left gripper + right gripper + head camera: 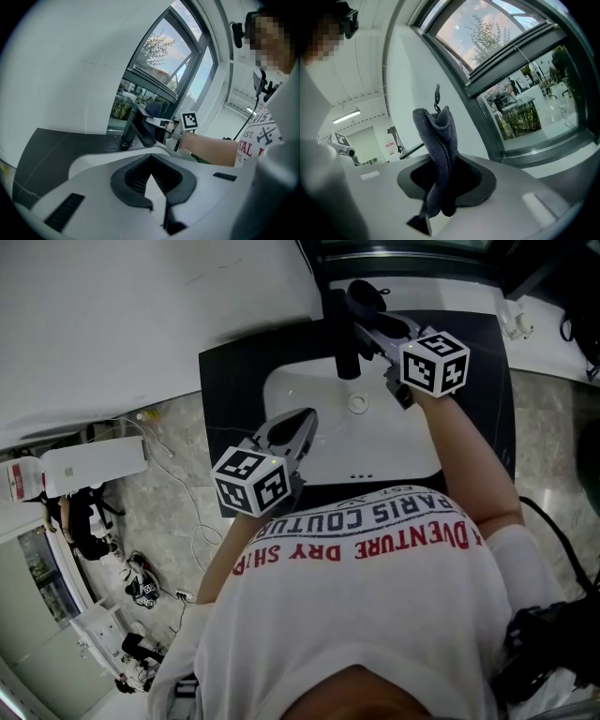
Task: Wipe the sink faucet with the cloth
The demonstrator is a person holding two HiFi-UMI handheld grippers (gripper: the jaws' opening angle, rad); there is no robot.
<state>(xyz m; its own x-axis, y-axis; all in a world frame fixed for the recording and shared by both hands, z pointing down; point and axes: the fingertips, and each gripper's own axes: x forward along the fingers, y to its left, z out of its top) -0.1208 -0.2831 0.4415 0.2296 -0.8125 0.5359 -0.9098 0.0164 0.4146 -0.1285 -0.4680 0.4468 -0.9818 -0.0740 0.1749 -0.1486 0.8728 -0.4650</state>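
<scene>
One sink [302,390], one black faucet [345,334], one grey cloth [439,140], two grippers. The right gripper [371,311] is pinching the cloth between its jaws right beside the faucet, while the left gripper [304,422] is hanging over the basin, clenched on nothing. The person's white shirt [375,587] is showing red print reading "DRY" and dark print reading "COUTU".

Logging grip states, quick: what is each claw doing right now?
Left claw: closed, nothing in it.
Right claw: closed on the dark cloth.
</scene>
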